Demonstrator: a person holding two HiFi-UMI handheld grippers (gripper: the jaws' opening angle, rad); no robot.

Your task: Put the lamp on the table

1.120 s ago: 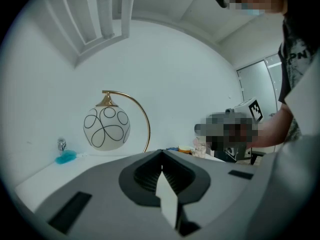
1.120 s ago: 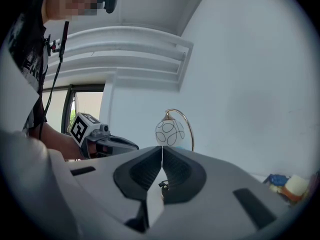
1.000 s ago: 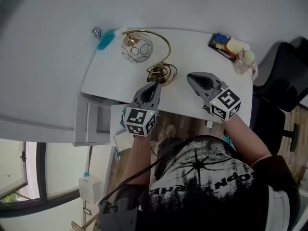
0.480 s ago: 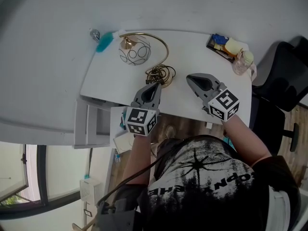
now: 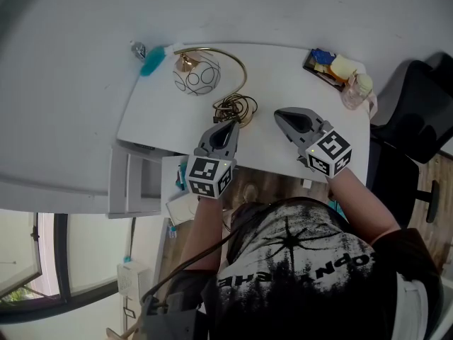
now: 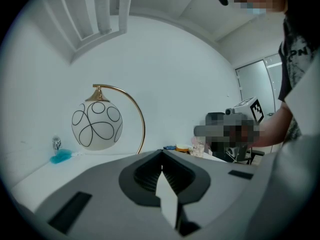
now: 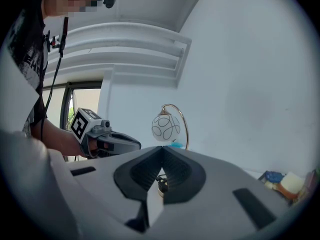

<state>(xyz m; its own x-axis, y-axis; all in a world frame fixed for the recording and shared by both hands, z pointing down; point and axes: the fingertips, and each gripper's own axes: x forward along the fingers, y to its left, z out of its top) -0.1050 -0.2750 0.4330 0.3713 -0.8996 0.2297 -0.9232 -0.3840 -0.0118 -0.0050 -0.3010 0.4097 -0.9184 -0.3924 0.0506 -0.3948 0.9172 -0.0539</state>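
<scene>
L gripper [image 6: 161, 156]: jaws fully together, nothing between them. R gripper [image 7: 161, 151]: jaws also closed tip to tip, nothing gripped. A small gap lower down between its fingers only lets me see through to the lamp base [image 5: 237, 109] and its coiled cord behind.

The lamp [image 5: 198, 76] stands upright on the white table [image 5: 283, 69], far-left part of the top. Its globe shade w/ black loop lines hangs from a gold arc that curves over to the right and comes down to the base. Neither gripper holds it.

Rel. to the jaws, head view: the base sits just past the L gripper's tips, on the far side and a touch to the right. I can't tell if they touch, since the L gripper view hides the base behind its own fingers. The globe is well beyond, far-left of those tips. The R gripper is right of the base, near it but apart, tips pointing toward the far left.

Other bits on the table:
- 1 teal item [image 5: 151, 61] at the far-left corner, beside the globe.
- A tray of small things [image 5: 324, 64] at the far-right corner.
- A pale cup [image 5: 358, 89] next to the tray.
</scene>
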